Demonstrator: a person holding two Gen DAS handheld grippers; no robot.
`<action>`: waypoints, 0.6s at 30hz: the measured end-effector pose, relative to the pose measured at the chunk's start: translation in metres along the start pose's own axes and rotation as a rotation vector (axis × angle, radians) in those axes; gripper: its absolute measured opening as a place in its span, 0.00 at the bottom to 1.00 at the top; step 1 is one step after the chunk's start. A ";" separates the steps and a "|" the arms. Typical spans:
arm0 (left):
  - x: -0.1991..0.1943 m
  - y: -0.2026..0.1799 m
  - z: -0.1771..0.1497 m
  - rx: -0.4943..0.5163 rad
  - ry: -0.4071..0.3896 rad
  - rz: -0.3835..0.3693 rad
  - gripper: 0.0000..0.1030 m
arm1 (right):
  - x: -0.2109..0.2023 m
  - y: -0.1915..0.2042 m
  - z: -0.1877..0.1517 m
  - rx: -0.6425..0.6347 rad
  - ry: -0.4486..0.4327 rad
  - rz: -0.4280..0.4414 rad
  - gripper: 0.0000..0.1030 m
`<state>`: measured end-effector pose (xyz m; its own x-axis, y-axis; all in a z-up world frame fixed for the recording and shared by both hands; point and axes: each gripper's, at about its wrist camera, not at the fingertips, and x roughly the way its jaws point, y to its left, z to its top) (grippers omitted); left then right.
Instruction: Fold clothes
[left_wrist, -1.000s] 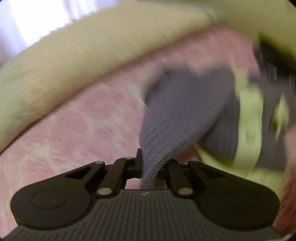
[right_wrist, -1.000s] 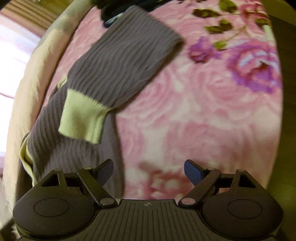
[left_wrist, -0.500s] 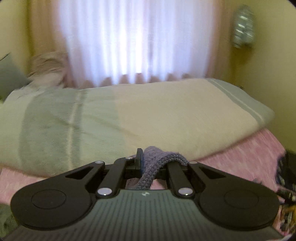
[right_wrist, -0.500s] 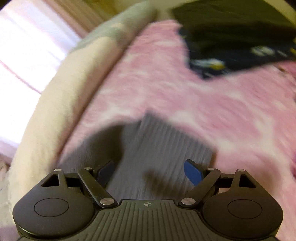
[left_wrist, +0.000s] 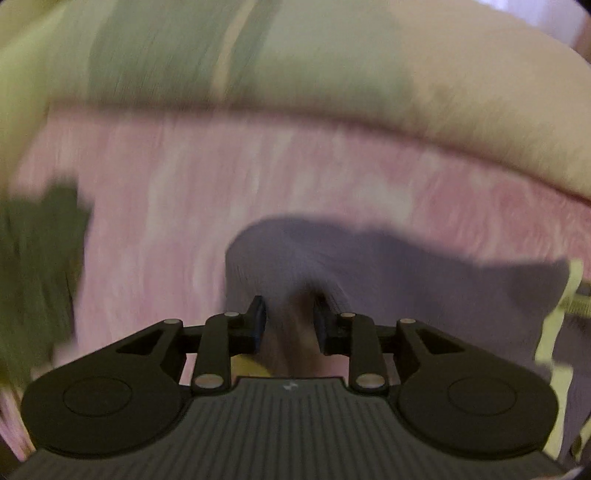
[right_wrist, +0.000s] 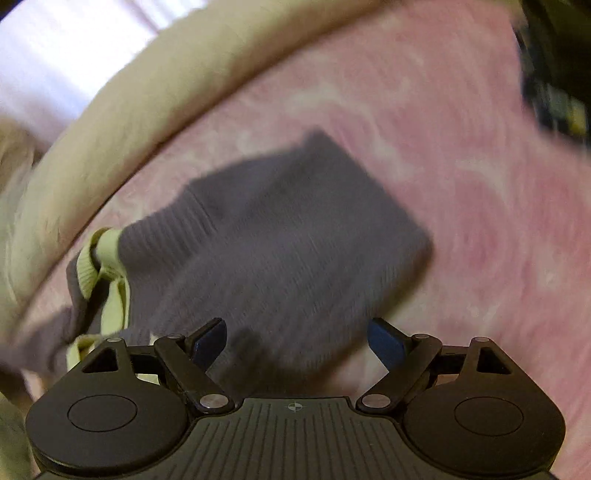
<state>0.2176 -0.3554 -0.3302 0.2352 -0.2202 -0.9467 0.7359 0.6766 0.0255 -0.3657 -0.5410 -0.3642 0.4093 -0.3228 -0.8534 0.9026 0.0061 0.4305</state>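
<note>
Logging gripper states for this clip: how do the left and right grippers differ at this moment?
The left gripper has its jaws only narrowly apart and opening, with a fold of the purple sweater between them; the right gripper stands wide open, holding nothing. The left sits right at the knit; the right hovers above it. Both point down at the same sweater on the pink blanket.

Both views motion-blurred. Grey sweater (left_wrist: 406, 266) cut off at right edge in left wrist view; knit detail smeared. Dark garment (left_wrist: 37, 280) at left edge cropped, unidentifiable. Dark item (right_wrist: 554, 74) top right in right wrist view cropped, print unreadable. Pink blanket (right_wrist: 480, 221) pattern unreadable.
</note>
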 end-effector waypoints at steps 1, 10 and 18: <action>0.003 0.010 -0.012 -0.036 0.017 -0.024 0.23 | 0.006 -0.008 0.000 0.069 0.011 0.014 0.84; -0.026 -0.041 -0.046 0.391 -0.065 -0.125 0.31 | -0.012 0.019 0.050 -0.072 0.011 0.116 0.14; 0.006 -0.137 -0.073 0.941 -0.213 -0.138 0.41 | -0.057 -0.054 0.135 0.533 -0.374 0.286 0.52</action>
<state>0.0717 -0.3988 -0.3631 0.1505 -0.4404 -0.8851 0.9503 -0.1826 0.2524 -0.4558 -0.6501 -0.2988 0.4610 -0.6812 -0.5687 0.5388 -0.2943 0.7893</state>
